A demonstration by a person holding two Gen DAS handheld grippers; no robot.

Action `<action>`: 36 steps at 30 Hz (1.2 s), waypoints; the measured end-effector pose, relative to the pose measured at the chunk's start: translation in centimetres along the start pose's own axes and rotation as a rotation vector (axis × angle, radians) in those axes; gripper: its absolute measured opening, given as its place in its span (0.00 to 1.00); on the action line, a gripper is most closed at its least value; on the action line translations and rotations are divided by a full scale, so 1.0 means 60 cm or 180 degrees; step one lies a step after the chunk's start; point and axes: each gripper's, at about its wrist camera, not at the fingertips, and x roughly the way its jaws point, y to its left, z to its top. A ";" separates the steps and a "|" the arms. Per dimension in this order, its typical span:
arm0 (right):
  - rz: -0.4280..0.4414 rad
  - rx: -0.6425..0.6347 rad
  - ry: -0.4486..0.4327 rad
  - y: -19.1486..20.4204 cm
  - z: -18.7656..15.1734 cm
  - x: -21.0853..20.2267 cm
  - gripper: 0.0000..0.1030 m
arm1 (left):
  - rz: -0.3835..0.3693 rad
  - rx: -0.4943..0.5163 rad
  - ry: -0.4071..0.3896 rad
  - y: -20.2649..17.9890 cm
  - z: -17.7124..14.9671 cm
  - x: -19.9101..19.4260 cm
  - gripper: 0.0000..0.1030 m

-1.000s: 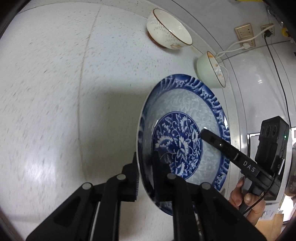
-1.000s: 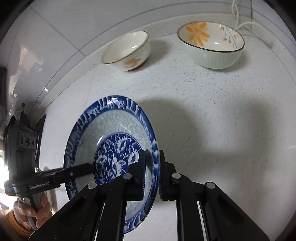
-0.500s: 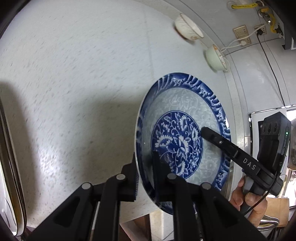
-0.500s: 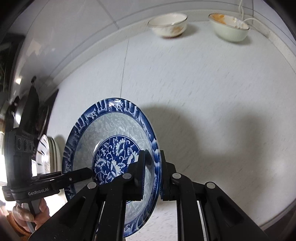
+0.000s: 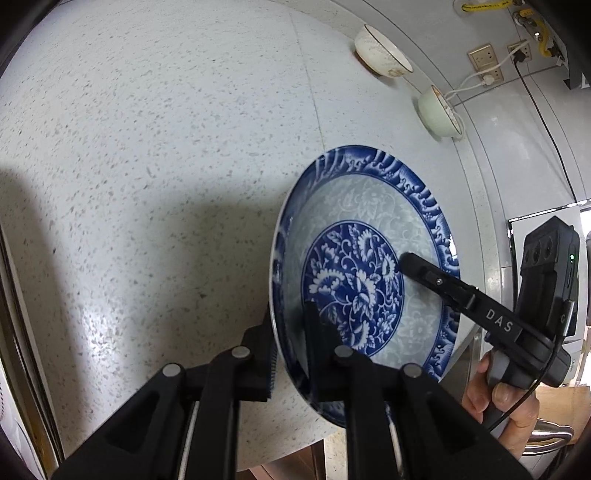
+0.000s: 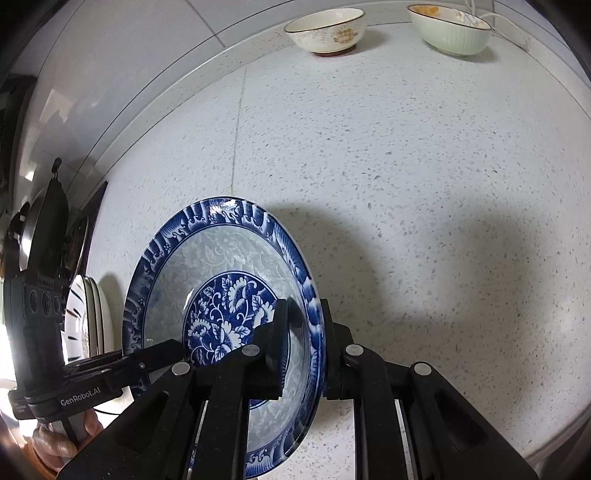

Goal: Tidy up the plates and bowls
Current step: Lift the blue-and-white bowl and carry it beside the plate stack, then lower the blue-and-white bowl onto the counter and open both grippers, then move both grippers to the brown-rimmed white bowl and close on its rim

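Note:
A blue-and-white floral plate (image 5: 354, 258) hangs above the speckled counter, held by both grippers on opposite rims. My left gripper (image 5: 291, 332) is shut on its left rim. My right gripper (image 6: 304, 328) is shut on its right rim; the plate also shows in the right wrist view (image 6: 221, 280). The right gripper's finger (image 5: 436, 277) crosses the plate in the left wrist view. A cream bowl (image 6: 327, 31) and a pale green bowl (image 6: 452, 31) stand far back by the wall. Several plates (image 6: 94, 314) stand on edge at the left.
The speckled white counter (image 6: 406, 147) stretches between the held plate and the bowls. A white cable and wall sockets (image 5: 484, 62) lie behind the green bowl (image 5: 439, 114). The counter's front edge (image 5: 280, 454) is just below the plate.
Both grippers have carried the plate back and left, away from the two bowls, and the stack of upright plates has come nearer in the right wrist view. Both grips are unchanged.

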 end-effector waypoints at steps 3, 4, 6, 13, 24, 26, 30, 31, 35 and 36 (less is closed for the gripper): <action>0.0027 0.0060 0.0000 -0.016 0.001 -0.001 0.13 | -0.0003 0.0027 -0.0029 -0.004 -0.005 -0.001 0.13; 0.0034 0.0066 0.0011 -0.024 0.000 -0.003 0.13 | -0.0007 0.0030 -0.0027 -0.006 -0.004 0.000 0.13; 0.0019 0.0069 0.0033 -0.034 -0.001 -0.006 0.15 | -0.0047 0.0025 0.0000 -0.009 -0.001 0.003 0.13; -0.0279 -0.0178 0.0087 -0.022 0.002 -0.023 0.19 | -0.0178 -0.0107 0.0027 0.000 0.011 0.007 0.15; -0.0591 -0.0460 -0.0194 -0.005 0.027 -0.084 0.54 | -0.0019 -0.0055 -0.0409 -0.002 0.029 -0.055 0.70; -0.0591 -0.0491 -0.0254 -0.008 0.040 -0.095 0.57 | 0.0010 -0.0015 -0.0478 -0.009 0.038 -0.066 0.72; -0.0551 -0.0536 -0.0340 -0.012 0.073 -0.103 0.66 | -0.0056 -0.0105 -0.0486 -0.023 0.068 -0.072 0.79; -0.0537 -0.0543 -0.0365 -0.015 0.084 -0.106 0.67 | -0.0057 -0.0103 -0.0499 -0.028 0.073 -0.074 0.79; -0.0460 -0.0565 -0.0414 -0.026 0.124 -0.110 0.70 | -0.0067 -0.0115 -0.0479 -0.052 0.111 -0.072 0.81; -0.0450 -0.0573 -0.0426 -0.031 0.133 -0.109 0.70 | -0.0076 -0.0125 -0.0449 -0.059 0.123 -0.068 0.81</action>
